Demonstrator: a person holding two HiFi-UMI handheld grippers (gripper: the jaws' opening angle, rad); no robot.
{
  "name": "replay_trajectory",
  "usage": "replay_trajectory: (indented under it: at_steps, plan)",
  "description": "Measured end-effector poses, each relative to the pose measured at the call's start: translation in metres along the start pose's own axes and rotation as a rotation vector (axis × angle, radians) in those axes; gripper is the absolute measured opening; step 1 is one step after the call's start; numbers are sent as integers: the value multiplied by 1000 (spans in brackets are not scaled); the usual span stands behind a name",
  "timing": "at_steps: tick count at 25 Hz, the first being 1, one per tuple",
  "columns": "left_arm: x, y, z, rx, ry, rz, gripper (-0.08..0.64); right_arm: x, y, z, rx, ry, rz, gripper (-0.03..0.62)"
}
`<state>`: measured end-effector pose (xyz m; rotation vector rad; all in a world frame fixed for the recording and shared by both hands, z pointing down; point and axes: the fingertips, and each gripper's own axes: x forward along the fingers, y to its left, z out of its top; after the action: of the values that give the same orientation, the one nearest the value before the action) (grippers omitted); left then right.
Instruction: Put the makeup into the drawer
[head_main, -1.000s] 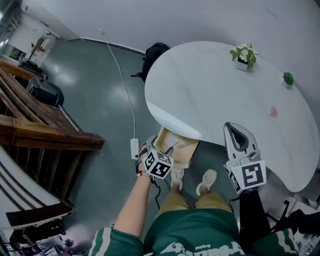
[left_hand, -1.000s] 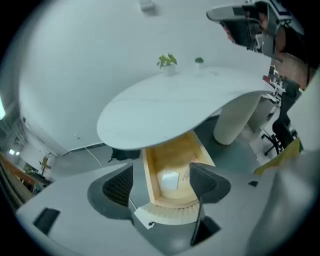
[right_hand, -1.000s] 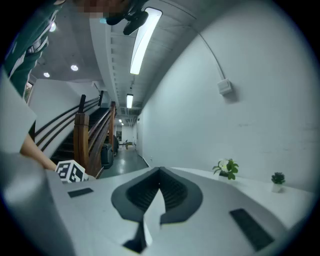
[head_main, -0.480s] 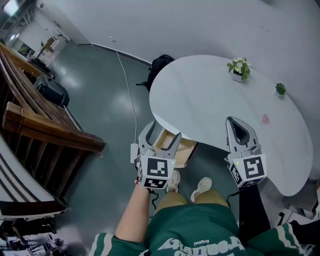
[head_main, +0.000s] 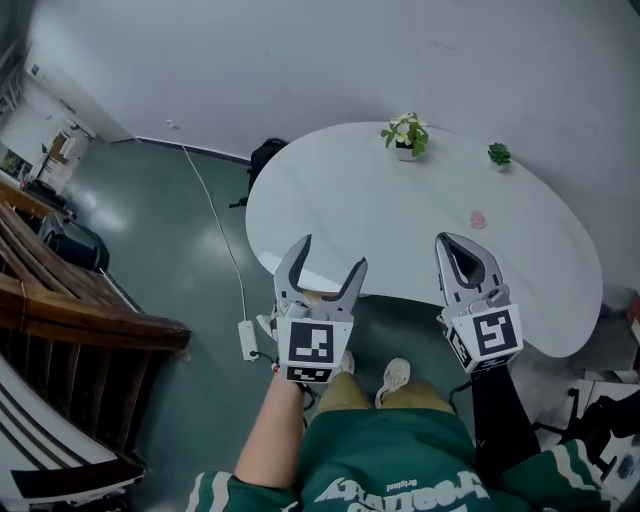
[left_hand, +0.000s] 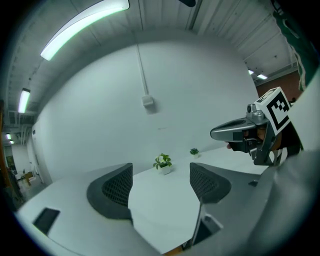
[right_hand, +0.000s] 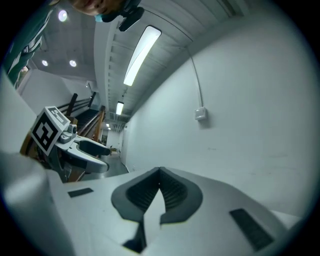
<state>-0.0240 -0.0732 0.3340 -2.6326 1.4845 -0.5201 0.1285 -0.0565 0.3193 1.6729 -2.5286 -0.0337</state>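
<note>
Hovering both grippers above the near edge of the white table (head_main: 340, 190), with nothing picked up yet. Spreading the left gripper (head_main: 331, 252) wide and empty, right over the wooden drawer (head_main: 312, 297) peeking out below the table edge, apparently open. Holding the right gripper (head_main: 447, 242) pinched together on nothing. Seeing the small pink makeup piece (head_main: 478, 218) lying out on the tabletop, beyond the right gripper and apart from it. Leaving, by this look, nearly everything undone: reaching, grasping, carrying back, dropping into the drawer. Noting a flowering potted plant (head_main: 404, 134) and a small green plant (head_main: 498, 154) near the far edge, neither blocking the reach.
</note>
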Motion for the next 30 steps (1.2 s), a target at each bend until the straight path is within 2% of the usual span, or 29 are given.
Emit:
replay_trajectory:
  at_steps: [8,15,22,27,30]
  plan:
    - [77,-92,37,53,-68,-286,359,-64,-100,-12,12,42,-296,5]
    - [134,-174,47,106,-90,-523,359,-108,-155,-32,28,94,-492,5]
    - [175,-221,34,125,-45,-636,359,-125,-183,-53,56,138,-575,5]
    - [214,-249,-4,228,32,-717,344,-122,-193,-65,67,170,-589,5]
    - [242,-266,-35,299,108,-797,341,-123,-199,-76,71,195,-596,5]
